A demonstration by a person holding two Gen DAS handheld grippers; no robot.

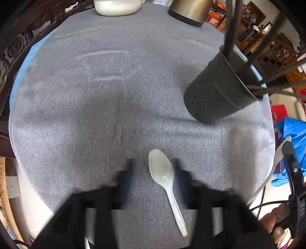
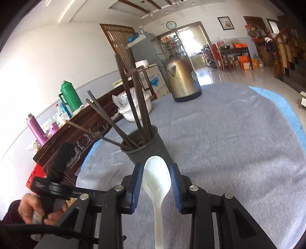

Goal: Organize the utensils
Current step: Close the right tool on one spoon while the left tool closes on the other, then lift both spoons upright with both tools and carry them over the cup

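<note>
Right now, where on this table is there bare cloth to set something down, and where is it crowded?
Free: the wide grey cloth between the white bowl, the kettle and the dark utensil cup. Crowded: the near edge, where a white spoon lies between the left gripper's open fingers, and around the cup, with its splayed chopsticks.

**Two grippers, one wide and one closed**

The left gripper points steeply down. Its two dark fingers stand wide apart and press on nothing. The right gripper tilts gently down. Its blue pads squeeze in from both sides on something held between them. A hand grips the left gripper's handle.
</note>
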